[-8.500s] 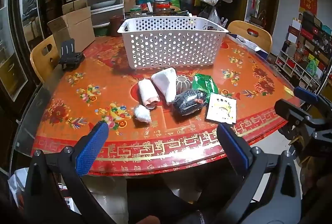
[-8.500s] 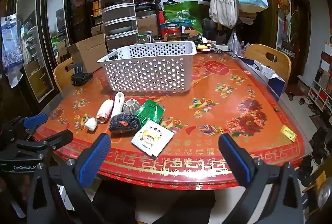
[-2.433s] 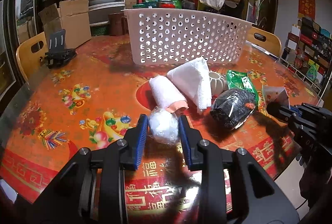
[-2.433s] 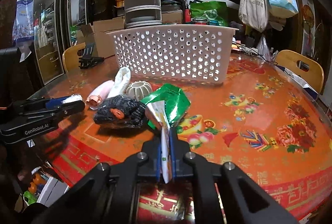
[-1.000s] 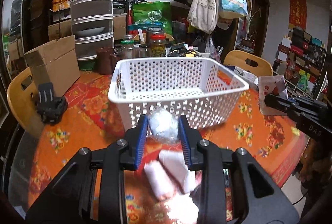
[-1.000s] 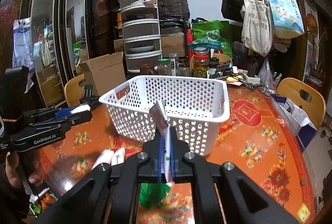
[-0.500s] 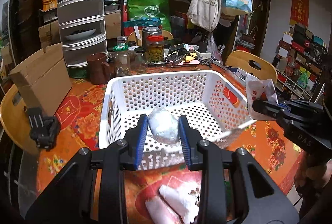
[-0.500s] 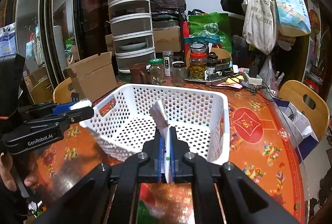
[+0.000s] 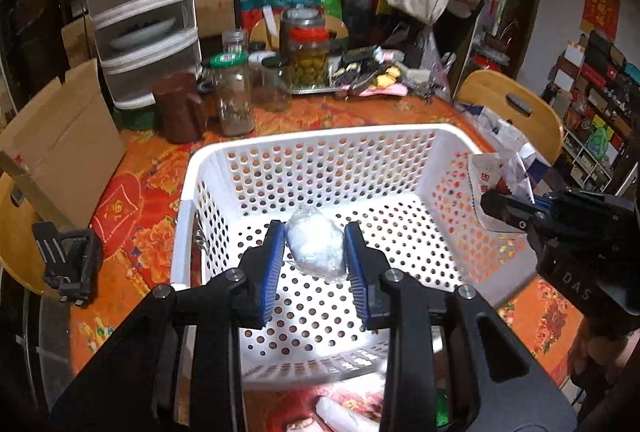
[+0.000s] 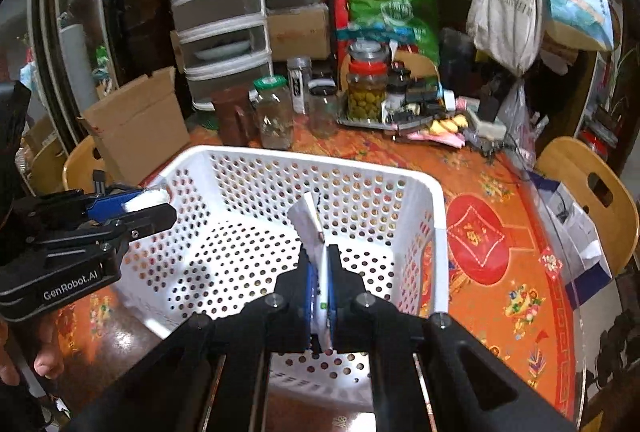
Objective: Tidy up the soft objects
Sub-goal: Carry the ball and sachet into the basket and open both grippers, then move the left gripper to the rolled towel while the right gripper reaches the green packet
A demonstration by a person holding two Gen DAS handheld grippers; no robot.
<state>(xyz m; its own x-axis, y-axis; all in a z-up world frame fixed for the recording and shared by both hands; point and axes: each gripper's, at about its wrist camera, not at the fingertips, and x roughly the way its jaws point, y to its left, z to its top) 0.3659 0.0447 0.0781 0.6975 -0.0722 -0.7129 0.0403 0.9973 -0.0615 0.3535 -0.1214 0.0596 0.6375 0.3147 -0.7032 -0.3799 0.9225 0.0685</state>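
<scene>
Both grippers are over the white basket (image 9: 308, 168). The left gripper (image 9: 315, 256) is clamped on a white wad in clear wrap (image 9: 316, 248), held above the basket floor, its long axis running roughly away from the camera. The right gripper (image 10: 319, 284) pinches a flat packet (image 10: 308, 220) that stands on edge, pointing up and forward.

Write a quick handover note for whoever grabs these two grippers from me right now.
Left gripper: shut on the white bundle, held over the basket.
Right gripper: shut on the flat packet, also above the basket.
Done: both items carried to the basket; nothing lies in it yet.
Left: release both, then fetch the rolled cloths in front of the basket; other items there are out of view.
</scene>
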